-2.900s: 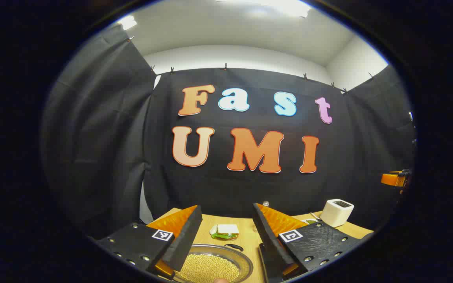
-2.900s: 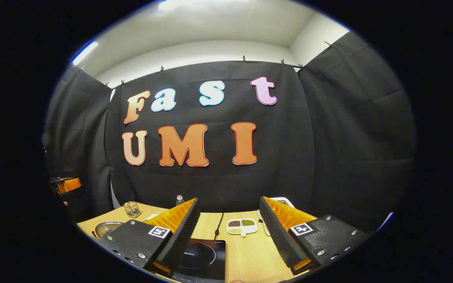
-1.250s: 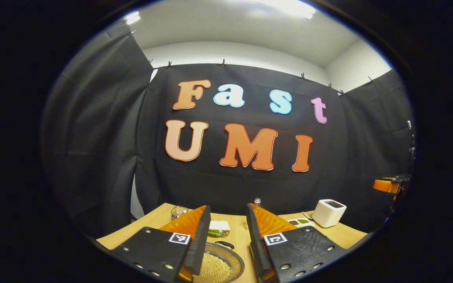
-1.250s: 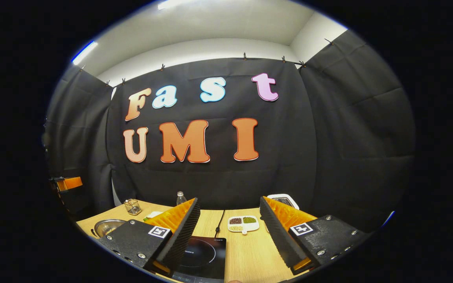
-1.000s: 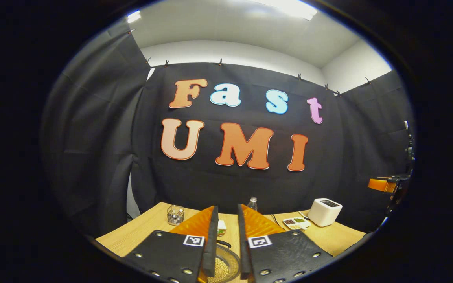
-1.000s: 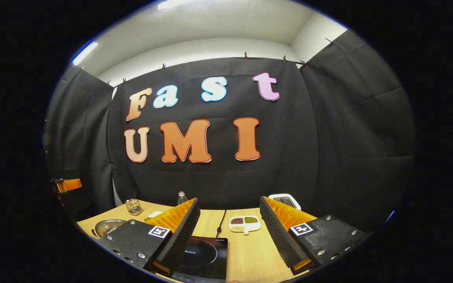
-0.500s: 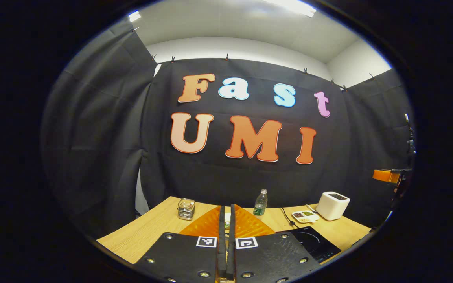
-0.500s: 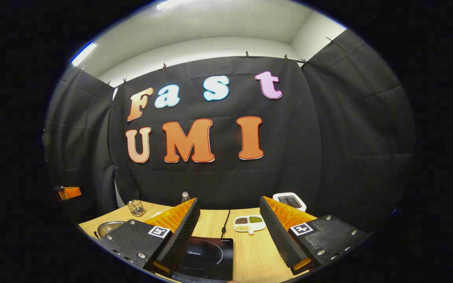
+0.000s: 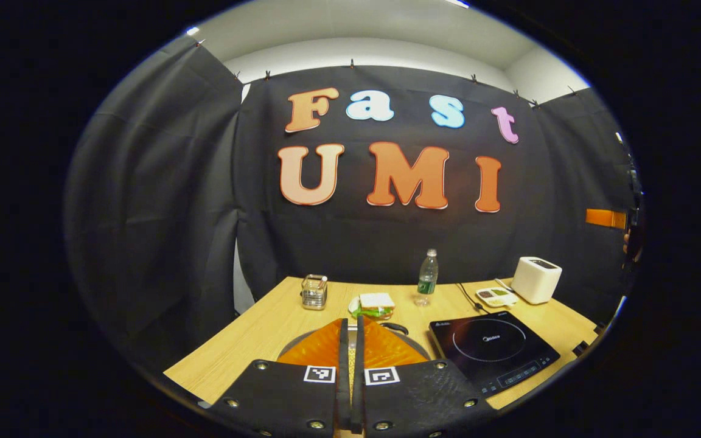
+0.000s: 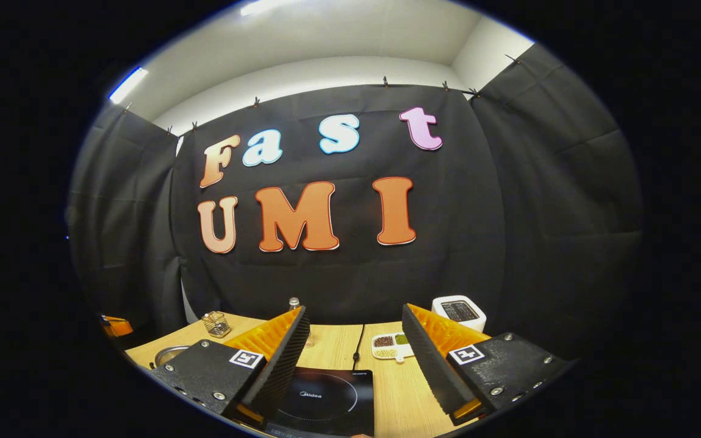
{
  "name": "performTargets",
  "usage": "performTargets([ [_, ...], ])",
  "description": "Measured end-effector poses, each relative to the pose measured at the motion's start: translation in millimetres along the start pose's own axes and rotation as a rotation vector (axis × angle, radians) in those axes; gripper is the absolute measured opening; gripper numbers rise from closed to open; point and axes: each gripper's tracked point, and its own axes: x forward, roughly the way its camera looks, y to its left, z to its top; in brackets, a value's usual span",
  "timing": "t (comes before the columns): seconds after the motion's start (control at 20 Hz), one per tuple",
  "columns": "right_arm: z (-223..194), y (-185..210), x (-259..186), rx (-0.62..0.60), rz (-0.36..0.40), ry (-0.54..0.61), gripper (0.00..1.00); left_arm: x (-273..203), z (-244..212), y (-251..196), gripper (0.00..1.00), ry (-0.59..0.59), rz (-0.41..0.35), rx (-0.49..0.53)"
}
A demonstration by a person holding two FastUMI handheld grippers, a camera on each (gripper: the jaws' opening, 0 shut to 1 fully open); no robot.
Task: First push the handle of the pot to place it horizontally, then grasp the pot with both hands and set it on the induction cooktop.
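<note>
The pot [image 9: 292, 348] sits on the tabletop [image 9: 253, 334] just left of the induction cooktop [image 9: 491, 352], mostly hidden behind the left hand-held gripper [image 9: 350, 340], whose two fingers are pressed together with nothing between them, a pose that suits nudging the dark handle [image 9: 394, 328] at the pot's far rim sideways rather than gripping. The right hand-held gripper [image 10: 355, 340] hangs above the cooktop with its fingers spread wide and empty, likely waiting for the two-handed lift. Behind the pot lie a sandwich [image 9: 375, 304], a small jar [image 9: 314, 292] and a bottle [image 9: 428, 277]; a toaster [image 9: 535, 279] stands behind the cooktop. A brand mark on the cooktop is too small to read surely
</note>
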Motion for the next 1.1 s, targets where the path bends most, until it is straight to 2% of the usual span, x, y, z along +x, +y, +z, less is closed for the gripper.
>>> performTargets([
  [0.15,-1.7,11.1,1.9,0.008,0.019,0.000,1.00,-3.8,-23.9,7.5,0.02,0.051,0.014,0.003],
  [0.2,-2.0,13.8,2.7,0.006,0.024,0.000,0.95,-5.6,-31.4,7.5,0.02,0.067,0.014,0.003],
  [0.25,-2.4,16.4,3.7,0.004,0.030,-0.002,0.95,-7.9,-38.2,7.4,0.02,0.085,0.014,0.002],
  [0.45,-6.0,26.6,9.1,0.004,0.049,0.000,0.95,-18.0,-63.7,14.1,0.03,0.144,0.024,0.002],
  [0.6,-10.8,35.2,16.1,0.008,0.066,0.005,1.00,-22.8,-81.2,19.0,0.02,0.186,0.034,-0.018],
  [0.65,-13.3,38.1,18.2,0.013,0.068,0.007,0.95,-25.2,-84.5,21.7,0.03,0.193,0.038,-0.022],
  [0.95,-33.2,52.8,36.7,0.072,0.062,0.045,0.95,-36.3,-106.6,41.7,0.02,0.220,0.057,-0.038],
  [1.1,-41.2,54.7,44.2,0.057,0.049,0.065,0.95,-33.9,-124.2,38.9,0.02,0.250,0.038,-0.059],
])
